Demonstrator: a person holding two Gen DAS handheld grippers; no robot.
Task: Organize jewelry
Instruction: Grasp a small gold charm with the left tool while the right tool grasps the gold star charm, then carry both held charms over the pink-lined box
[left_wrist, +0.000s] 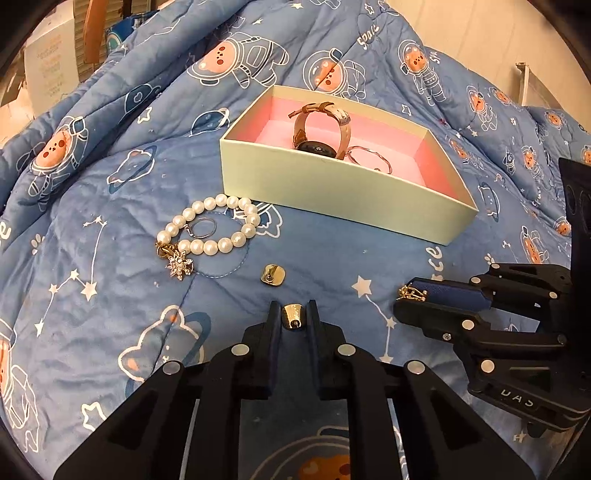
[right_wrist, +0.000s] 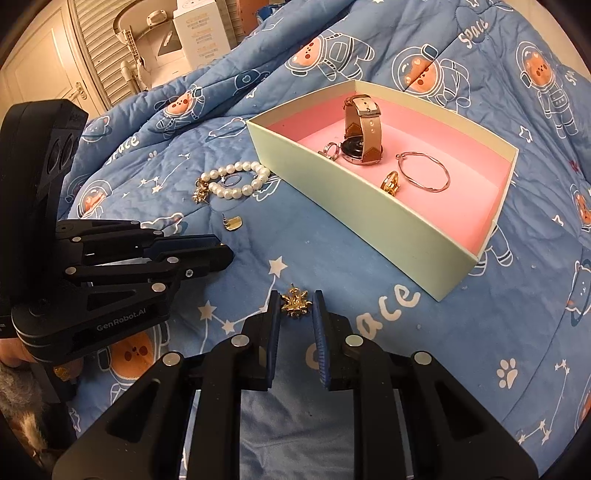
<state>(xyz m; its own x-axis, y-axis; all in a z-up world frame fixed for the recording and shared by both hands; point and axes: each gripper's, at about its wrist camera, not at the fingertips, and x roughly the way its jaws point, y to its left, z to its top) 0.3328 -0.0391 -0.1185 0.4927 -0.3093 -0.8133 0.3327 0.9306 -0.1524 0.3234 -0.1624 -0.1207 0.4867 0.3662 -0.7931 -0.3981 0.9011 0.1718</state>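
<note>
A pale green box (left_wrist: 332, 192) with a pink lining lies on the blue quilt; it also shows in the right wrist view (right_wrist: 369, 229). Inside it are a tan-strapped watch (right_wrist: 360, 129), a thin bangle (right_wrist: 424, 170), a gold ring (right_wrist: 391, 182) and a silver ring (right_wrist: 330, 150). My left gripper (left_wrist: 293, 314) is shut on a gold square earring (left_wrist: 293, 316). Its twin (left_wrist: 269, 275) lies just ahead on the quilt. My right gripper (right_wrist: 295, 302) is shut on a gold flower earring (right_wrist: 295, 303). A pearl bracelet (left_wrist: 214, 229) with a thin ring (left_wrist: 204, 228) inside its loop lies to the left.
The quilt (left_wrist: 110, 295) is rumpled and rises in folds at the back. A white carton (right_wrist: 197, 33) and a slatted door (right_wrist: 99, 44) stand beyond the bed. The two grippers are side by side, close to each other.
</note>
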